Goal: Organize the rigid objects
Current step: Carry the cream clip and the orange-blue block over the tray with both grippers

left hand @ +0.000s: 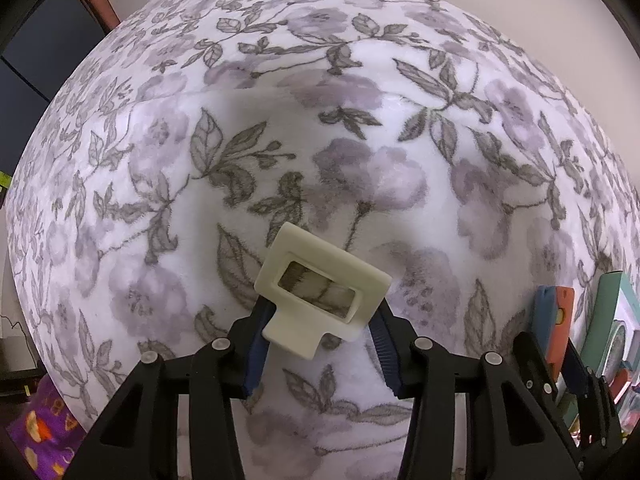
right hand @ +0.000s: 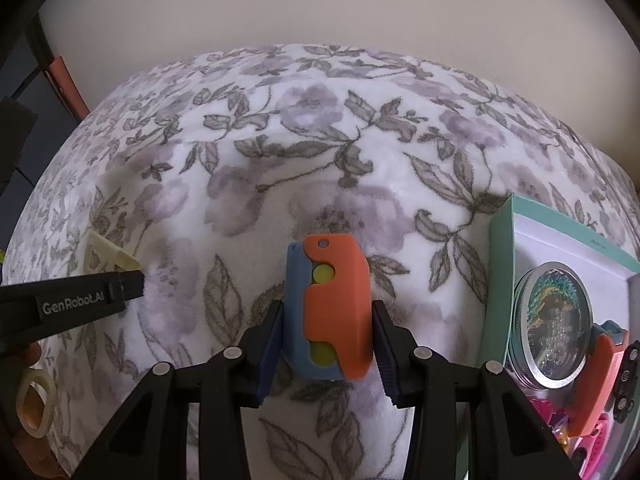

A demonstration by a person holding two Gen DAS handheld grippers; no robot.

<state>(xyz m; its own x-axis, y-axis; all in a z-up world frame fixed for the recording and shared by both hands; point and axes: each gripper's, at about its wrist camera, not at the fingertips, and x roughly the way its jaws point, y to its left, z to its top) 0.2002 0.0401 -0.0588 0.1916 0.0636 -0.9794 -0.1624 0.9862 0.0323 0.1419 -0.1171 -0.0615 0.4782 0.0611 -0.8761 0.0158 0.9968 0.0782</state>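
Covering the scene is a white blanket with grey-purple flowers [left hand: 360, 80]. At right sits a teal open box [right hand: 502, 240] of trinkets. The right gripper [right hand: 327, 320] jaws clamp an upright orange-and-blue plastic toy [right hand: 332, 312], long axis pointing away. The left gripper [left hand: 318, 320] jaws grip a cream plastic rectangular frame piece [left hand: 320, 280], tilted left.

A fleecy blanket [left hand: 360, 80] with purple flowers and grey leaves covers the surface. Behind its far edge stands a plain beige wall [right hand: 320, 4].

Right gripper [right hand: 327, 354] fingers clamp orange-blue toy [right hand: 334, 312]; teal box [right hand: 505, 240] right.
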